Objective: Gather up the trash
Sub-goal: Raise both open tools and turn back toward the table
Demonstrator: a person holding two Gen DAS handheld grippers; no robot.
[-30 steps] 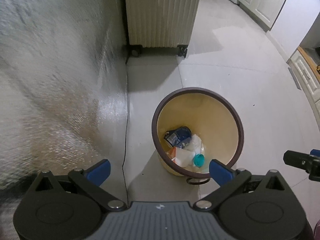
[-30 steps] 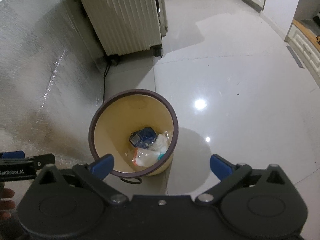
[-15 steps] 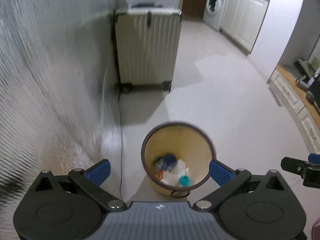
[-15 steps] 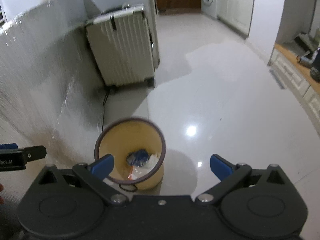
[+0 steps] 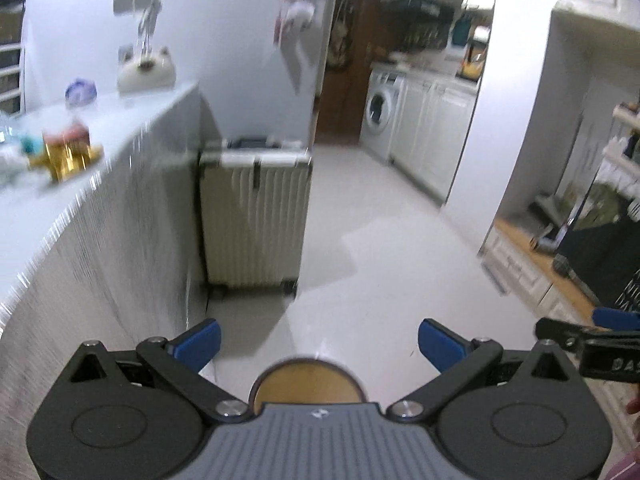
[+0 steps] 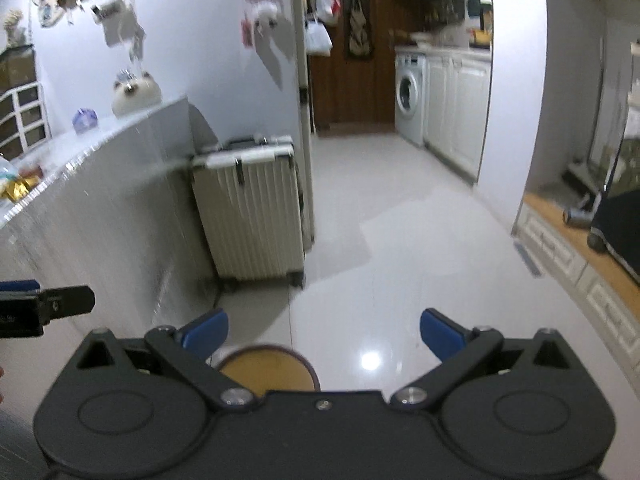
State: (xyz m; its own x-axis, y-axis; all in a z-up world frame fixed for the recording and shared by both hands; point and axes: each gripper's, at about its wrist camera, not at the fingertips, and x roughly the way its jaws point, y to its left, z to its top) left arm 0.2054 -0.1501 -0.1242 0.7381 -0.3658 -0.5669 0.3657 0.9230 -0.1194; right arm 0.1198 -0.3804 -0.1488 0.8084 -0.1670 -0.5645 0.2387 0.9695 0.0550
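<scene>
A tan waste bin with a dark rim [image 5: 307, 380] stands on the floor, mostly hidden under my left gripper's body; it also shows in the right wrist view [image 6: 267, 370]. Its contents are hidden. My left gripper [image 5: 318, 342] is open and empty, high above the bin. My right gripper [image 6: 324, 334] is open and empty too. Each gripper's tip shows at the edge of the other's view. On the grey counter [image 5: 100, 148] at the left lie gold and red wrappers [image 5: 64, 156], blurred.
A ribbed cream suitcase [image 5: 256, 216] stands against the counter's end. White cabinets and a washing machine [image 5: 380, 116] line the far right. A low wooden ledge [image 6: 580, 248] with dark objects runs along the right. Glossy tiled floor [image 6: 400, 248] lies ahead.
Both grippers have risen and tilted up from looking down into the bin. The bin has slid to the bottom of both views, and the counter top and kitchen have come into sight.
</scene>
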